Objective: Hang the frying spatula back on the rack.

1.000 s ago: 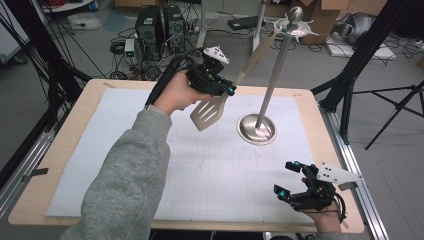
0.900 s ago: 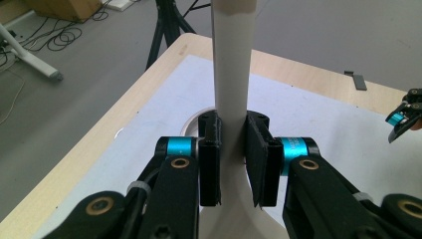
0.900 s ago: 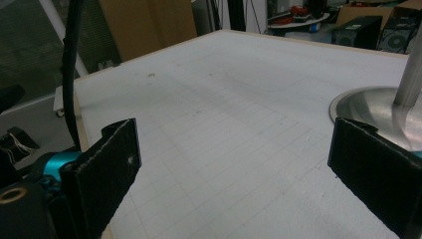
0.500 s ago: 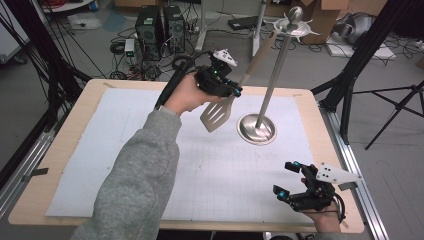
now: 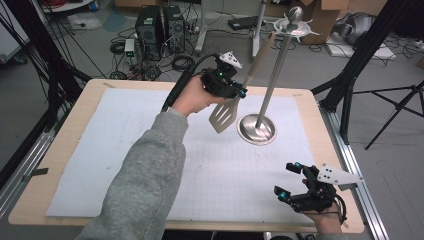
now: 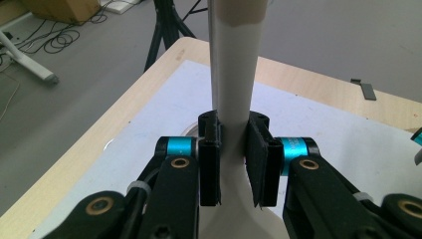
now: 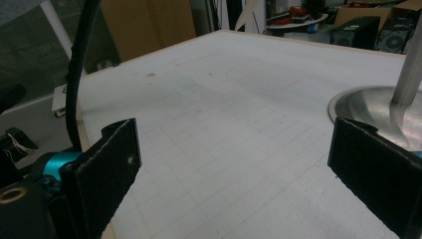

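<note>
A slotted spatula (image 5: 224,114) with a pale handle (image 6: 234,64) hangs in the air over the back of the table, its blade down and its handle tilted up toward the top of a metal stand. My left gripper (image 5: 229,86) is shut on the spatula's neck, the two black pads (image 6: 209,159) pressed against both sides of it. The stand is a steel pole (image 5: 274,70) on a round base (image 5: 256,129), with a hooked crown (image 5: 294,20) at the top; the handle's end is close to that crown. My right gripper (image 5: 295,182) rests open at the table's front right, holding nothing.
A white gridded mat (image 5: 150,155) covers the wooden table (image 5: 60,150). The stand's base (image 7: 370,107) lies ahead and to the right of the right gripper. Black tripod legs (image 5: 350,75), computer towers and cables stand on the floor beyond the table's far edge.
The left gripper has carried the spatula to the right and slightly up, closer to the stand's pole. The right gripper has stayed still.
</note>
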`<state>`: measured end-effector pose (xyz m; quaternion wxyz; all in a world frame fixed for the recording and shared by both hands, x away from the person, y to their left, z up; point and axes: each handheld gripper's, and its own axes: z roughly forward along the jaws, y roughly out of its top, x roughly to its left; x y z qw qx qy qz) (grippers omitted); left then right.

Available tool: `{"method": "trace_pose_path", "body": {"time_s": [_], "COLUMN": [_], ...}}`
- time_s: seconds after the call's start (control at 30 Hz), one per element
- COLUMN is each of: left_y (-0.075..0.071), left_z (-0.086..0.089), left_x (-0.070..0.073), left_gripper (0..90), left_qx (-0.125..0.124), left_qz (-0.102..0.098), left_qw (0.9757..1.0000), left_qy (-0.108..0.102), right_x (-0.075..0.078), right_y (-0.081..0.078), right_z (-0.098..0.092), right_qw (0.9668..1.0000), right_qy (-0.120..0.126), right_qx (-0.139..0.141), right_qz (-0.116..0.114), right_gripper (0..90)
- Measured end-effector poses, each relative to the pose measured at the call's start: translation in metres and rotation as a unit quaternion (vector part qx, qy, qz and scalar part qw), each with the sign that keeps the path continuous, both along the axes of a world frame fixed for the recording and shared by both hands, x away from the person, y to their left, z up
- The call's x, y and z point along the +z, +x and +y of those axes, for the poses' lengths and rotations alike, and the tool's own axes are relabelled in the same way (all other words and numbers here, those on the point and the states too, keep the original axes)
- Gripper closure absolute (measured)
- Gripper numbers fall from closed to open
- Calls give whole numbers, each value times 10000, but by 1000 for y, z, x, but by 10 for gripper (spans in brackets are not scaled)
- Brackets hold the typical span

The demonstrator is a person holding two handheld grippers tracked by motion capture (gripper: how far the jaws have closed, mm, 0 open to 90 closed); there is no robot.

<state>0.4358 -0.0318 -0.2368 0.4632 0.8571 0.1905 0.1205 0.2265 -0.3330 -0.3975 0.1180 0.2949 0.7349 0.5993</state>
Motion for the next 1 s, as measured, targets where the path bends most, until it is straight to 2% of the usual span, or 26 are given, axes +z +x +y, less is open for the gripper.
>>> {"method": "trace_pose_path", "body": {"time_s": [0.27, 0.37, 0.6, 0.67, 0.77, 0.9, 1.0], "left_y": [3, 4, 4, 3, 2, 0, -4], "left_z": [-4, -5, -8, -8, -8, -5, -2], "left_x": [-4, -5, -6, -6, -7, -7, -6], "left_gripper": [766, 766, 757, 675, 572, 396, 319], "left_qx": [31, 20, 5, 22, -76, -215, -427], "left_qz": [-66, -63, -102, -190, -450, -396, -345], "left_qw": [10000, 10000, 9999, 9998, 9990, 9989, 9983], "left_qy": [-14, -40, -57, -107, 44, -144, -192], "right_x": [1, 3, 1, 1, 2, 1, 1], "right_y": [-1, -1, 0, 0, -1, -1, -1], "right_z": [-1, -2, 1, 0, 0, 0, 0], "right_qw": [10000, 10000, 10000, 10000, 10000, 10000, 10000], "right_qy": [7, 14, -28, -23, -4, -24, -35], "right_qx": [-24, -17, 10, 14, -16, -5, -6], "right_qz": [-4, -69, -28, -24, -18, -38, -41], "right_gripper": [55, 55, 55, 55, 55, 55, 55]}}
